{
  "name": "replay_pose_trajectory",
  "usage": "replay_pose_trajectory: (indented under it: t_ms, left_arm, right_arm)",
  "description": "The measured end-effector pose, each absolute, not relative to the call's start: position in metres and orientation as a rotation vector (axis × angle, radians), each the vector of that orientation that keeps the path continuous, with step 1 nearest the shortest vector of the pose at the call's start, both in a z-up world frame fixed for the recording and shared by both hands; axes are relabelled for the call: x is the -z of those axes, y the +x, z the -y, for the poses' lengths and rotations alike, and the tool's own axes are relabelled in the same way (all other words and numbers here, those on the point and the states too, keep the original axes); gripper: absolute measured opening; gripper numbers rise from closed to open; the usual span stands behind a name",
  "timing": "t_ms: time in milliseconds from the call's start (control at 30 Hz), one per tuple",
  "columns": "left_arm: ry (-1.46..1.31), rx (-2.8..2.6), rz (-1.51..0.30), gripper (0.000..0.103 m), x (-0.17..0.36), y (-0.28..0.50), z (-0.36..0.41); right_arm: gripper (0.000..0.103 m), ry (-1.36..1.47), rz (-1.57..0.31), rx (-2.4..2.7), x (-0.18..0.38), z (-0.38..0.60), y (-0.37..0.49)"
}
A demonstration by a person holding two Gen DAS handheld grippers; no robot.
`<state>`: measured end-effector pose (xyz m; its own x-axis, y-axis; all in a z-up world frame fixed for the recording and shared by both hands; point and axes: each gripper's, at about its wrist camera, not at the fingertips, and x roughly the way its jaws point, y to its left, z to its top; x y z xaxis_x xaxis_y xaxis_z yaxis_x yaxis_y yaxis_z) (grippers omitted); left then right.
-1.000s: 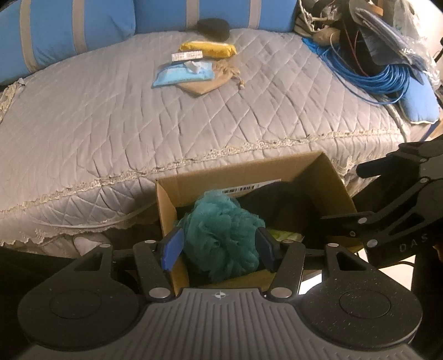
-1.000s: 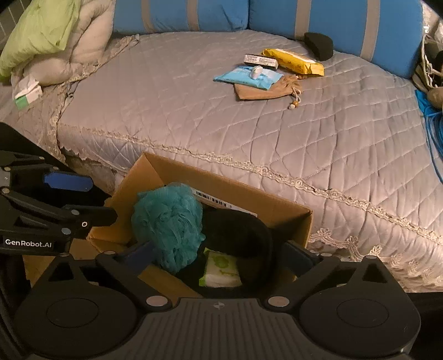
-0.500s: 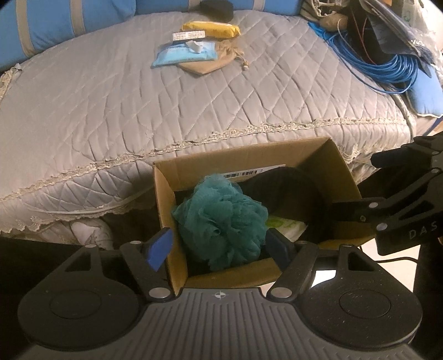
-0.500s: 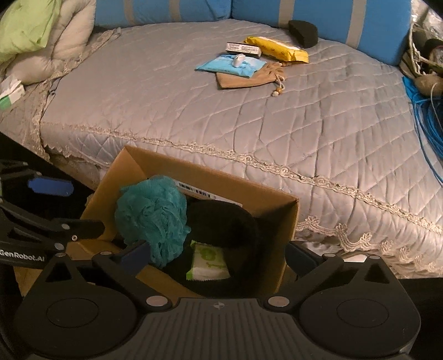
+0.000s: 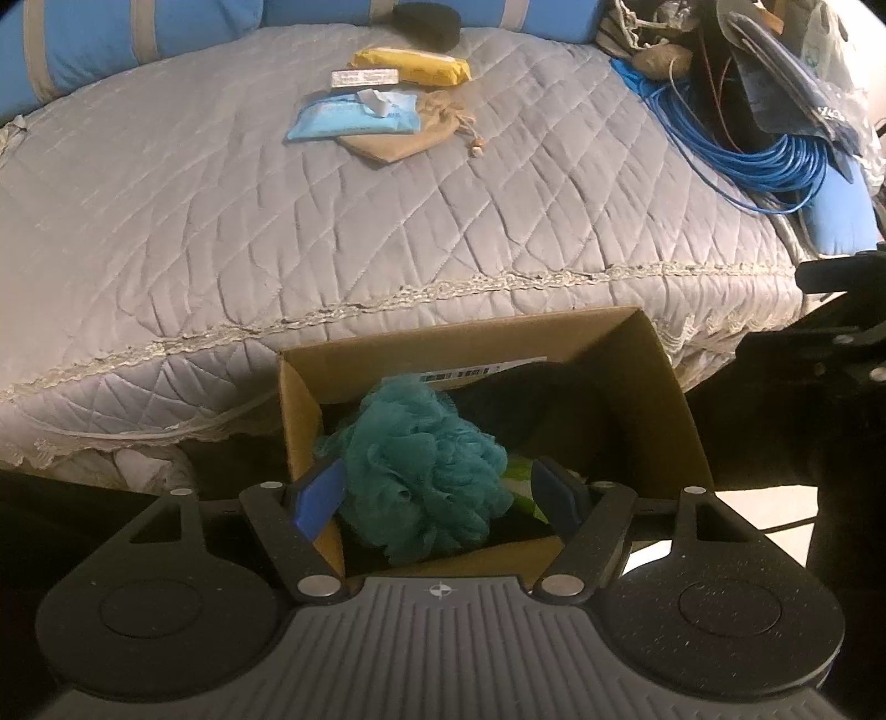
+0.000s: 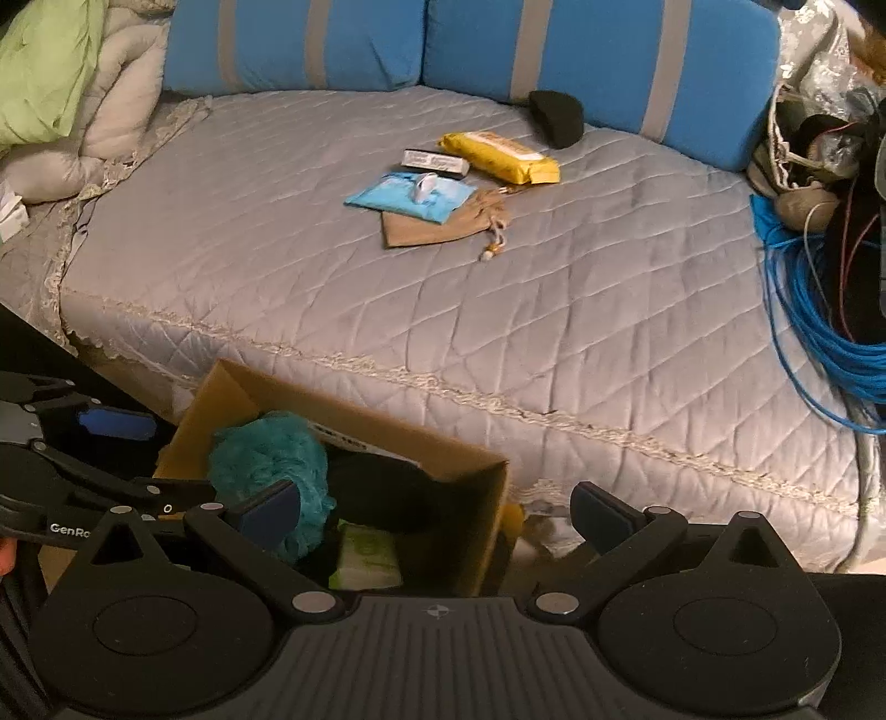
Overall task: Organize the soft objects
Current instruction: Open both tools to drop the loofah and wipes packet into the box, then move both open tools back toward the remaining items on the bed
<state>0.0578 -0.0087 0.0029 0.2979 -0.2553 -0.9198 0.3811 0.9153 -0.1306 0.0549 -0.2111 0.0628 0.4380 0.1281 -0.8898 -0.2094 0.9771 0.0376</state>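
Quilted grey bed (image 6: 554, 310) fills both views, backed by two blue cushions (image 6: 598, 61) with grey stripes. One cardboard box (image 5: 659, 399) stands at its near edge, open at the top. Inside it lie one teal pouf (image 5: 426, 471), one black soft thing (image 5: 559, 410) and one green-and-white packet (image 6: 368, 556); the pouf sits at the box's 9 o'clock side, the black thing toward 2 o'clock, and the packet is mostly covered in the left view. The pouf is a ruffled mesh ball, loose and crumpled.

Five things lie grouped on the bed toward 12 o'clock: one blue pack (image 5: 354, 113), one tan pouch (image 5: 410, 138) partly under it, one yellow pack (image 5: 412, 63), one small white box (image 5: 365, 77) and one black pad (image 5: 426, 22) against the cushions. One coil of blue cable (image 6: 814, 315) lies at 3 o'clock, cut off by the frame edge; the clutter behind it is hard to make out.

Left claw (image 5: 437, 495) hangs over the box with its jaws spread on either side of the pouf; whether the pads touch it cannot be told. Right claw (image 6: 437, 518) is wide apart and holds nothing, above the box's 3 o'clock corner.
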Motion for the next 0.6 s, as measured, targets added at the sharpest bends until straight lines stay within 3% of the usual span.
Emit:
replay_pose_trajectory:
  t_ms: [600]
  left_arm:
    - [0.085,0.361,-1.153,0.073,-0.016,0.080,0.002]
  right_arm:
    - [0.103,0.050,-1.059,-0.233,-0.054,0.213,0.075]
